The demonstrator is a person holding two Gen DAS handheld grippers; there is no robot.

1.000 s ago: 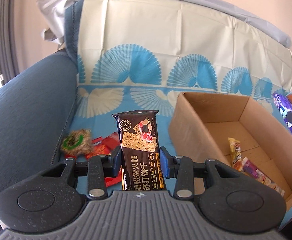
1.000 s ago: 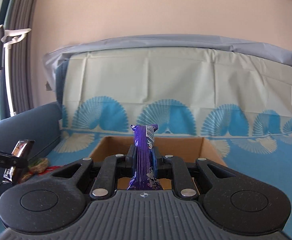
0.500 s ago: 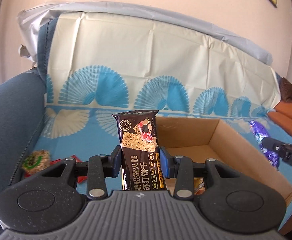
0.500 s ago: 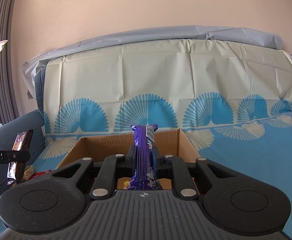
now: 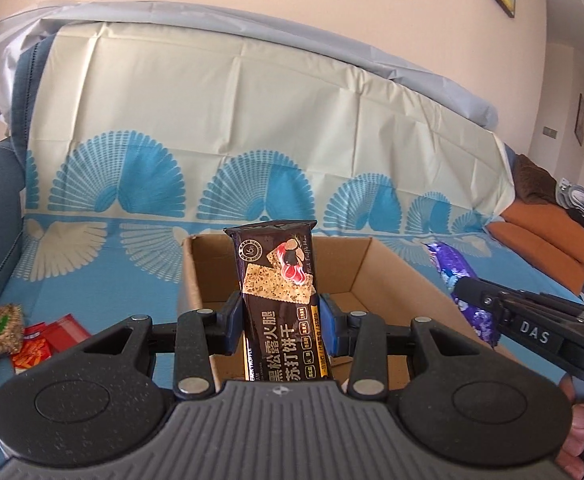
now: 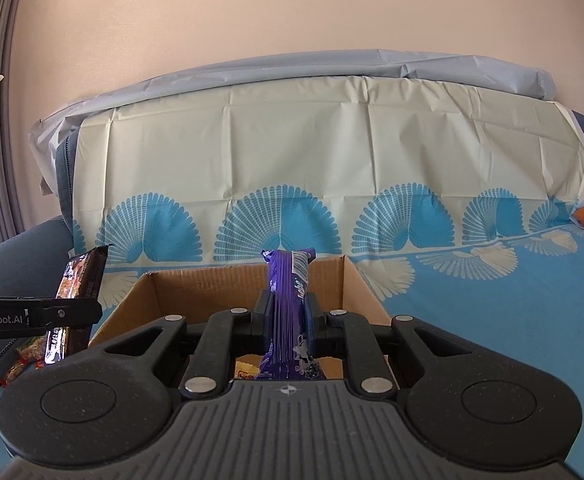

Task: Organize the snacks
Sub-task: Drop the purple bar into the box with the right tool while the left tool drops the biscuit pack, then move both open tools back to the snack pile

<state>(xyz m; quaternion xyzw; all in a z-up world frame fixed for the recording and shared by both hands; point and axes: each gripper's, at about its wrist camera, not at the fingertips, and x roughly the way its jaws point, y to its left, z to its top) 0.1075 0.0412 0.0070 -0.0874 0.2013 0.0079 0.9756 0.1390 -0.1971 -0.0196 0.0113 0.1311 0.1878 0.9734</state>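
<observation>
gripping: left tool [image 5: 280, 330] clamps dark brown cracker packet [image 5: 278, 280]; right tool [image 6: 288, 320] clamps purple wrapper bar [image 6: 286, 300]; open brown cardboard box [image 5: 388, 264] under both, red wrappers [image 5: 40, 340] left.

Dark cracker packet [image 5: 278, 300] upright, clamped; purple snack bar [image 6: 288, 312] upright, clamped; open cardboard box [image 5: 376, 264] behind both.

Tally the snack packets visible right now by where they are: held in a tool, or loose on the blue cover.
Held in a tool: 2, dark cracker pack and purple bar
Loose on the cover: 3, green-brown packet and red packets
Total: 5
</observation>
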